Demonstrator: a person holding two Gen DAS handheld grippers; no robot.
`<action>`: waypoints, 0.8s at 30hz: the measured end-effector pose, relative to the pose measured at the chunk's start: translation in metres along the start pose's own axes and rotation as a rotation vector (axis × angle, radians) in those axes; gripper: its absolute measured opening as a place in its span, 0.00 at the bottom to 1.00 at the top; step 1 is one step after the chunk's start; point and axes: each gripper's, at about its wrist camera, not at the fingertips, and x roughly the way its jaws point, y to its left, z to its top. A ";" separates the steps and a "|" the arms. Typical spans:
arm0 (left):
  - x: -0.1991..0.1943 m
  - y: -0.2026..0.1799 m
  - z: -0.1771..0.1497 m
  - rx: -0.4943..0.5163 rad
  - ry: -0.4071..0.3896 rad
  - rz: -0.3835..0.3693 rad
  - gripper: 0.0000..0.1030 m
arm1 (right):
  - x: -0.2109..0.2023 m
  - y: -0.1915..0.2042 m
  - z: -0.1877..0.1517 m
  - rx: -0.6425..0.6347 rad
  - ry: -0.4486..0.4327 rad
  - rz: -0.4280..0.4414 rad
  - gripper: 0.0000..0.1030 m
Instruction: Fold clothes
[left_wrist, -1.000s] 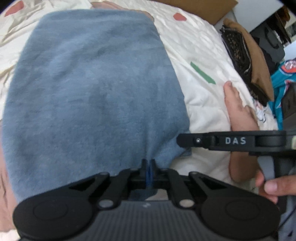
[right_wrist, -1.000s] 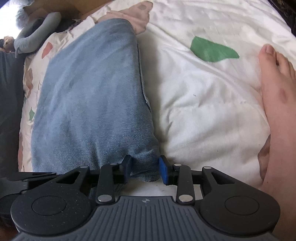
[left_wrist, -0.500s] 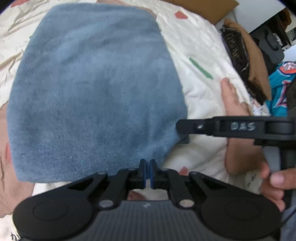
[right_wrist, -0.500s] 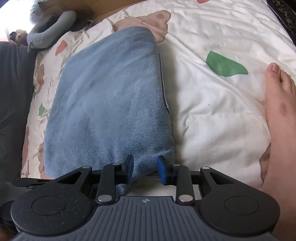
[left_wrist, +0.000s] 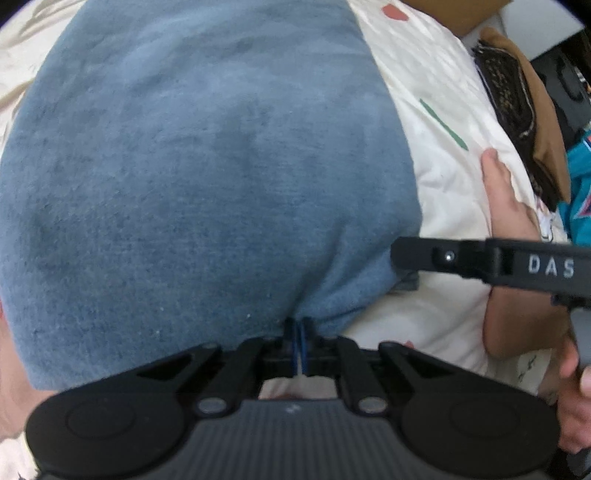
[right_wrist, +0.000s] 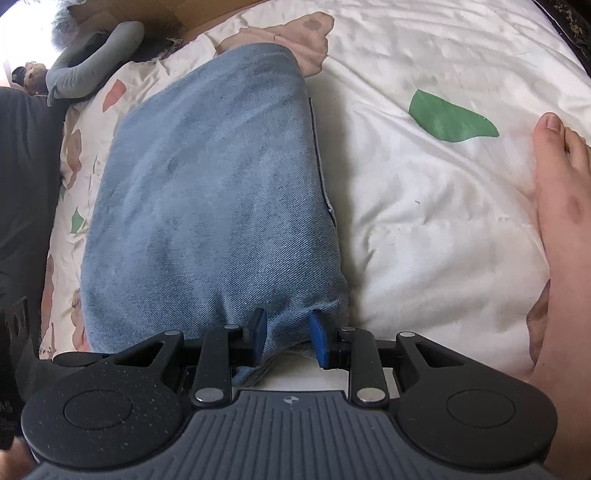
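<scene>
Near hem of blue garment (left_wrist: 207, 192) dragged closer across bed (right_wrist: 424, 221): left gripper (left_wrist: 297, 341) pinching it shut, right gripper (right_wrist: 286, 338) now spread, releasing.

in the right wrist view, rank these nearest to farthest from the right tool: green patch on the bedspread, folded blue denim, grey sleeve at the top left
1. Folded blue denim: its near edge sits between the fingers of the right tool.
2. Green patch: ahead and to the right, on the white bedspread.
3. Grey sleeve: far top left, past the bedspread's edge.
</scene>
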 end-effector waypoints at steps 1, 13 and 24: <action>-0.003 -0.001 0.000 -0.002 -0.001 0.000 0.04 | 0.000 0.000 0.000 0.000 0.000 0.000 0.32; -0.087 0.040 -0.003 -0.123 -0.214 0.027 0.05 | -0.017 0.001 0.010 -0.024 -0.063 0.020 0.32; -0.094 0.075 -0.009 -0.160 -0.194 0.177 0.02 | -0.005 0.005 0.013 -0.095 -0.051 -0.012 0.32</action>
